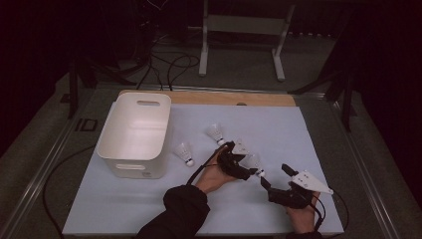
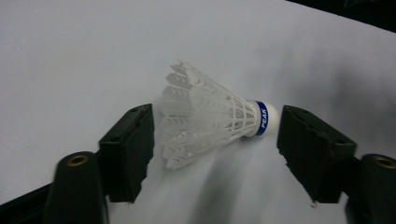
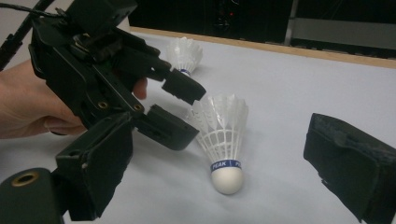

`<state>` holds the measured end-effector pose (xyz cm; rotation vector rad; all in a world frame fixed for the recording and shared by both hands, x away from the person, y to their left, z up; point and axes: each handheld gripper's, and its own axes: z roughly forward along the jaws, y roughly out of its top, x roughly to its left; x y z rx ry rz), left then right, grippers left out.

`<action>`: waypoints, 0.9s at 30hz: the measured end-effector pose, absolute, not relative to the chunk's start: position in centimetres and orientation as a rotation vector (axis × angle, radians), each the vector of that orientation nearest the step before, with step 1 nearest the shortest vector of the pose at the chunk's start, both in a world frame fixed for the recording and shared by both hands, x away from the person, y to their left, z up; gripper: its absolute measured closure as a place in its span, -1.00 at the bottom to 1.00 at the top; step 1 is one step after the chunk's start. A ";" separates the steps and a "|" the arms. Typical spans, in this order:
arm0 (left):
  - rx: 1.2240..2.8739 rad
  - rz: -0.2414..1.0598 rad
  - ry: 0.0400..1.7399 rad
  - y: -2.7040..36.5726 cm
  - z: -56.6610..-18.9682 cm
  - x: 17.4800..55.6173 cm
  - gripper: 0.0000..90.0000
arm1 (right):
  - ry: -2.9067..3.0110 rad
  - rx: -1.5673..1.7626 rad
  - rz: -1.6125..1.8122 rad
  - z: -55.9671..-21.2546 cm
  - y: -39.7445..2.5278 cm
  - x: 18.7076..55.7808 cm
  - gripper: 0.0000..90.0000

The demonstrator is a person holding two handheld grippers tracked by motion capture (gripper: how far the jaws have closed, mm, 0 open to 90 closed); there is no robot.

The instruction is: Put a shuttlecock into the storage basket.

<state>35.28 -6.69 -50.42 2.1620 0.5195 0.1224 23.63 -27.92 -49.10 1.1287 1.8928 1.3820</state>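
The white feathered shuttlecock (image 2: 212,120), blue-banded at its cork, is lying on the table (image 1: 308,134) right of the white bin (image 1: 135,133), between the spread left claw (image 2: 215,154). The right claw (image 3: 219,186) is gaping beside it; its view is showing another shuttlecock (image 3: 185,53) behind.

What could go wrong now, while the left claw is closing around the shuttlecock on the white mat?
1. The left claw is open with the shuttlecock lying lengthwise between its jaws; closing may crush the feather skirt.
2. The round cork faces one jaw, so it could slip out.
3. The right claw sits close and might collide.
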 end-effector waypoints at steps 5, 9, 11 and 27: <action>2.186 0.100 0.471 -6.9 -50.6 35.2 0.00 | 1.890 1.131 1.377 -49.1 -27.9 23.6 -0.82; 2.204 0.086 0.452 -7.1 -50.8 35.1 0.16 | 1.892 1.131 1.375 -49.1 -27.9 23.6 -0.82; 2.211 0.081 0.440 -7.2 -50.9 35.0 0.26 | 1.891 1.130 1.375 -49.1 -27.9 23.6 -0.82; 2.225 0.034 0.381 -7.3 -50.6 34.6 0.98 | 1.892 1.128 1.376 -49.1 -27.9 23.7 -0.82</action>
